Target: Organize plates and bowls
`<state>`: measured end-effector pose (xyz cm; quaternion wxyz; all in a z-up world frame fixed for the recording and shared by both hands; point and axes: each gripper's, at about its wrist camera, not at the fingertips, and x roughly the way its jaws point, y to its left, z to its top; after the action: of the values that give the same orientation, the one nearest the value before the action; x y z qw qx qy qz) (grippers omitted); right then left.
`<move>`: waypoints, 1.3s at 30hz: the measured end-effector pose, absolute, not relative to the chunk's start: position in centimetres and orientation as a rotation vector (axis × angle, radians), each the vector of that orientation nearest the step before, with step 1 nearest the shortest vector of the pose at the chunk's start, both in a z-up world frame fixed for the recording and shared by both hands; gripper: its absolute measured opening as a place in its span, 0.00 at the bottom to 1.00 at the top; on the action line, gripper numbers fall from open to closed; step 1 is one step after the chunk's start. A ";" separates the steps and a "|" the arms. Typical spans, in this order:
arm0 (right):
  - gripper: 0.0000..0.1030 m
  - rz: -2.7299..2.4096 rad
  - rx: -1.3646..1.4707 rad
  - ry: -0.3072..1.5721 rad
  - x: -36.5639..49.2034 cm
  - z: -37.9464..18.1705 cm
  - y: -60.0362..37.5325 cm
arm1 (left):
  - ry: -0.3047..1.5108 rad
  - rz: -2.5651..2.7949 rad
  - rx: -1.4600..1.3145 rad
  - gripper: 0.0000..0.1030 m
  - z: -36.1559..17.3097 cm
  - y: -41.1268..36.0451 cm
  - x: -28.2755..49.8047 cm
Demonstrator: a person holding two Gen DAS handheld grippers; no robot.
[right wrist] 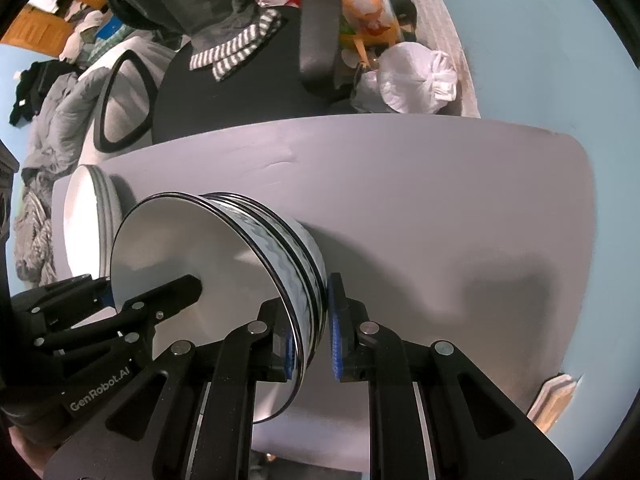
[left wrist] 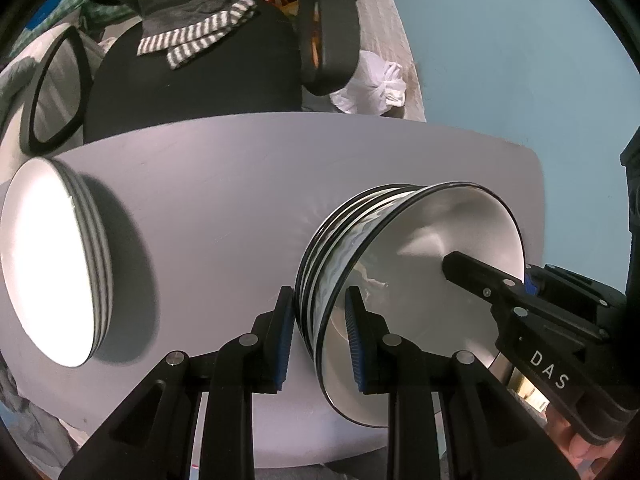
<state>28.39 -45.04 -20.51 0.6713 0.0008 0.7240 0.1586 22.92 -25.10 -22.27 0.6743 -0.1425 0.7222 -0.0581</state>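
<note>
A stack of nested bowls [left wrist: 420,240] [right wrist: 192,248], white inside with a wavy blue-grey band and dark rims, is on the grey table [left wrist: 224,184] [right wrist: 420,184]. My left gripper [left wrist: 318,340] is shut on the stack's left wall, one pad inside and one outside. My right gripper [right wrist: 310,346] is shut on the opposite wall in the same way. Each wrist view shows the other gripper's inner finger [left wrist: 472,274] [right wrist: 176,292] reaching into the top bowl. Whether the stack still touches the table I cannot tell. A stack of white plates [left wrist: 44,264] [right wrist: 86,216] lies at the table's left.
A black office chair [left wrist: 192,84] [right wrist: 240,92] draped with grey and striped cloth stands behind the table. White plastic bags [left wrist: 372,88] [right wrist: 416,80] and clutter lie at the back right. Bedding is heaped at the left [right wrist: 60,120]. Bare tabletop stretches to the right of the bowls [right wrist: 500,208].
</note>
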 end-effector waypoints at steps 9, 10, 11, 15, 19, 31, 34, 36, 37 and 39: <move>0.13 0.393 -0.031 1.622 27.0 -19.3 -41.9 | 1.590 -0.093 -0.369 0.24 -20.6 -21.6 21.0; 0.13 0.400 -0.036 1.619 26.8 -19.0 -41.5 | 1.586 -0.089 -0.371 0.24 -20.4 -21.2 20.7; 0.13 0.410 -0.046 1.615 26.6 -18.7 -40.8 | 1.580 -0.084 -0.376 0.24 -20.1 -20.7 20.4; 0.13 0.438 -0.073 1.595 26.1 -17.8 -38.5 | 1.557 -0.051 -0.388 0.24 -19.1 -18.4 19.1; 0.13 0.467 -0.101 1.581 25.6 -17.1 -36.1 | 1.535 -0.009 -0.415 0.24 -18.3 -16.0 18.4; 0.13 0.565 -0.164 1.566 24.5 -16.2 -28.4 | 1.484 0.088 -0.494 0.24 -16.0 -8.8 17.2; 0.13 0.584 -0.183 1.563 24.3 -16.3 -26.5 | 1.478 0.114 -0.502 0.24 -16.1 -7.4 17.1; 0.13 0.595 -0.199 1.564 24.3 -16.6 -24.9 | 1.481 0.128 -0.513 0.24 -16.4 -6.2 17.1; 0.13 0.598 -0.204 1.564 24.3 -16.6 -24.5 | 1.482 0.135 -0.519 0.24 -16.5 -5.8 17.1; 0.13 0.605 -0.217 1.569 24.3 -16.9 -23.1 | 1.485 0.149 -0.531 0.24 -17.0 -4.6 16.9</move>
<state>24.31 -23.09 -16.91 0.6616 -0.0958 0.6939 0.2675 16.90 -4.61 -16.98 0.7025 -0.2387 0.6671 0.0670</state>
